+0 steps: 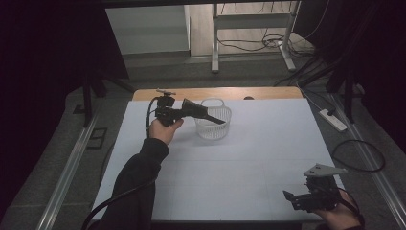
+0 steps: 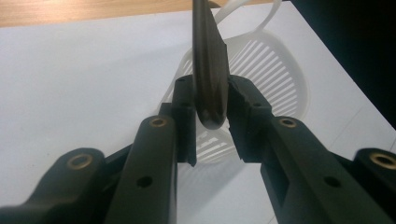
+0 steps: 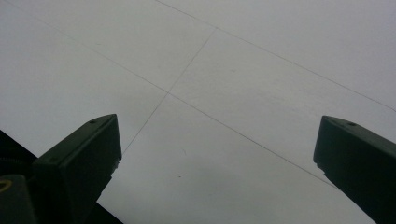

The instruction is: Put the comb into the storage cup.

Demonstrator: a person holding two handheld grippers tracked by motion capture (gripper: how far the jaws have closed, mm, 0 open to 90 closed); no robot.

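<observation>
A white slatted basket point(image 1: 214, 128) with a loop handle stands on the white table point(image 1: 239, 167) toward the back. My left gripper point(image 1: 206, 115) reaches toward it from the left, level above the table. In the left gripper view the jaws point(image 2: 211, 100) are shut on a dark slim utensil point(image 2: 208, 60), whose rounded end sits between the pads while the basket point(image 2: 280, 70) lies beyond and below. The utensil's far tip point(image 1: 221, 120) hangs over the basket's opening. My right gripper point(image 1: 292, 197) rests low at the table's front right corner, open, with only bare table between its jaws point(image 3: 215, 122).
A wooden strip point(image 1: 215, 93) edges the back of the table. On the floor beyond are a desk frame point(image 1: 249, 28), cables, and a power strip point(image 1: 332, 120) to the right. Metal rails run along both sides of the table.
</observation>
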